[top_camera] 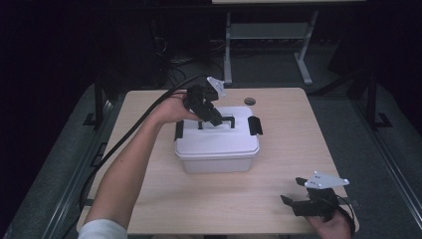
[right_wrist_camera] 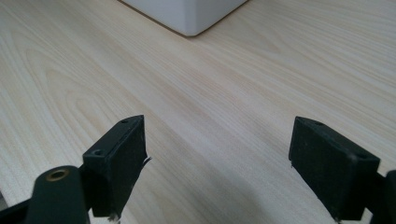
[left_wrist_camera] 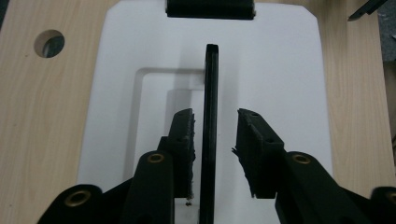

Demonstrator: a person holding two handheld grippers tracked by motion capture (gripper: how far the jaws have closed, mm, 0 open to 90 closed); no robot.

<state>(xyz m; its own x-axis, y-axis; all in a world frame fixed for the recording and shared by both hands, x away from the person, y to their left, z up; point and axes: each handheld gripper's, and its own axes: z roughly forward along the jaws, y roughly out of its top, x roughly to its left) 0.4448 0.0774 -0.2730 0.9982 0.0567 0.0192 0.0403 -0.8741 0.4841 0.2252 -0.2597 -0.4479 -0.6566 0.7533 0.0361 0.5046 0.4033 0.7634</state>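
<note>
Box handle (left_wrist_camera: 208,116) between left tongs (left_wrist_camera: 215,140)

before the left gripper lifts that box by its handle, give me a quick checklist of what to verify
1. Handle raised and between the left gripper jaws: ok.
2. Pads pressing on the handle: not ok, a gap shows on each side, wider on one.
3. Handle centred between the jaws: not ok, it sits nearer one pad.
4. Side latches on the white box fastened: cannot tell.
5. Right gripper clear of the box: ok, open near the table edge, apart from it.
</note>
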